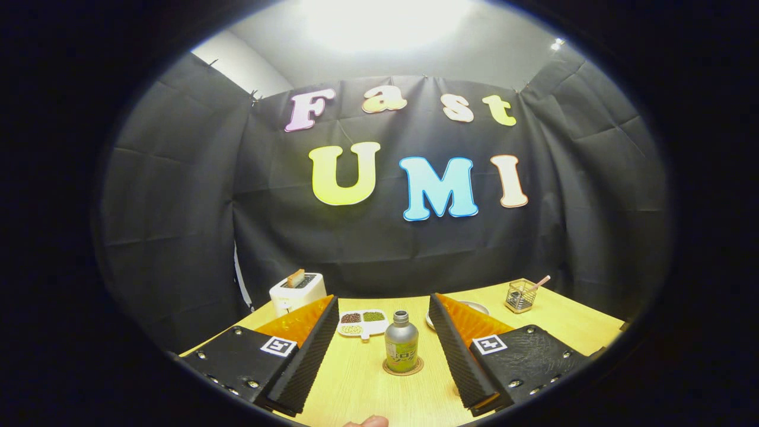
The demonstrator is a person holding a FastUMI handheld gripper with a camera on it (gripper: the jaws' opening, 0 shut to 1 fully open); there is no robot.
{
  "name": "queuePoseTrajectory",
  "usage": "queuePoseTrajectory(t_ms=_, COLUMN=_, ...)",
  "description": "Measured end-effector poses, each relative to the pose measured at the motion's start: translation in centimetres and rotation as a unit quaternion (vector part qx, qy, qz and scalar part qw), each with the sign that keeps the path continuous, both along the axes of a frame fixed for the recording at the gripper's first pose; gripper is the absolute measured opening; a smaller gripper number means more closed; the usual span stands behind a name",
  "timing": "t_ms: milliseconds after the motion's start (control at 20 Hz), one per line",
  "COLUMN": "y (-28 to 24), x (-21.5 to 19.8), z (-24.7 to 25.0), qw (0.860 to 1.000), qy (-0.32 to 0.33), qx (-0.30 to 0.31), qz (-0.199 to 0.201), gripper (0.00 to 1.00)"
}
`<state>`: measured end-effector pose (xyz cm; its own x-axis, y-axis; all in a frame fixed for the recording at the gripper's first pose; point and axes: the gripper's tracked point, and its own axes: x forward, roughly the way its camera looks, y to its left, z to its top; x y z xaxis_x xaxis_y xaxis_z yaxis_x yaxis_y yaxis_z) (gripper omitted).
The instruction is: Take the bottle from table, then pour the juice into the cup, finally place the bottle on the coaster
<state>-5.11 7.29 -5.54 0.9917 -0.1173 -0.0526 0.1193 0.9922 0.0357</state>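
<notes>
Claw (pixel 384 356) wide open, holding nothing; bottle (pixel 401 344) upright on coaster (pixel 403 367) mid-counter (pixel 356 379), straight ahead betw. the fingers, untouched, long axis vertical; no cup id'd.

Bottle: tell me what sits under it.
The bottle stands on a round coaster on the table, between the open gripper's fingers. Only the coaster's rim shows; its centre is covered.
</notes>
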Motion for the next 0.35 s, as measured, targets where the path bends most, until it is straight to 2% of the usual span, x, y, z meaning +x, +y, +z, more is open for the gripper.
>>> queuePoseTrajectory(t_ms=350, y=0.78, x=-0.15, z=1.0, qw=1.0, qy=-0.007, qx=-0.007, qz=0.015, gripper=0.93)
